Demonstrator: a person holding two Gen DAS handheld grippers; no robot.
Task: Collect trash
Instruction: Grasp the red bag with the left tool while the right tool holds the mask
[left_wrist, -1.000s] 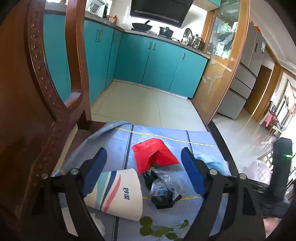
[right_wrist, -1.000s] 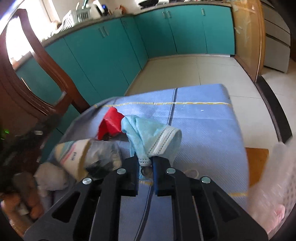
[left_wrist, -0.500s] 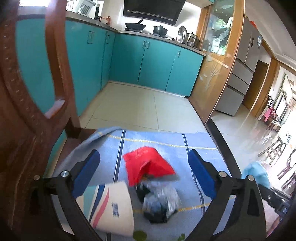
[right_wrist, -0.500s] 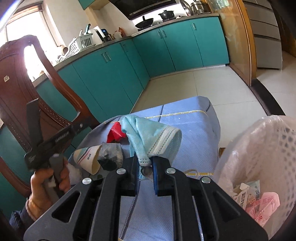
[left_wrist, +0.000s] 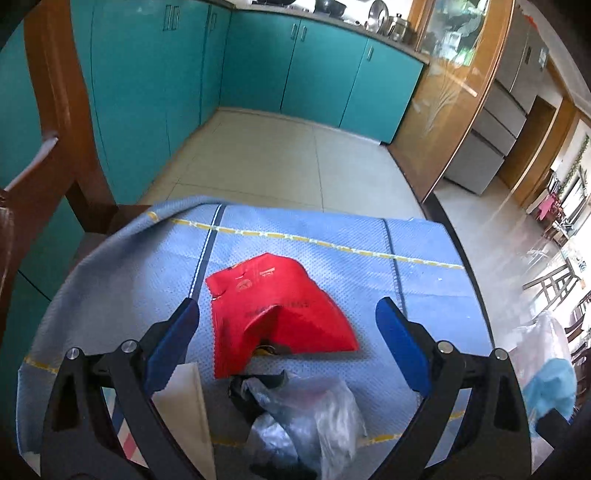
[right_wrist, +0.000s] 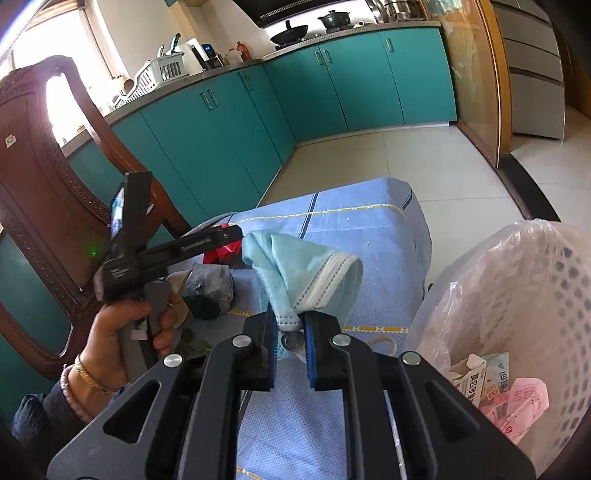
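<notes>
Blue-padded, the right gripper (right_wrist: 290, 326) tilts downward, pinching a pale blue face mask (right_wrist: 303, 275) beside the lined trash basket (right_wrist: 517, 295); a second ago the basket was barely in view. Beyond, a hand (right_wrist: 122, 332) angles the left gripper (left_wrist: 286, 325) down over the blue cloth (left_wrist: 332, 251). Its jaws have just been opening and stand wide around a red packet (left_wrist: 273, 314) without touching it, closer than before.
</notes>
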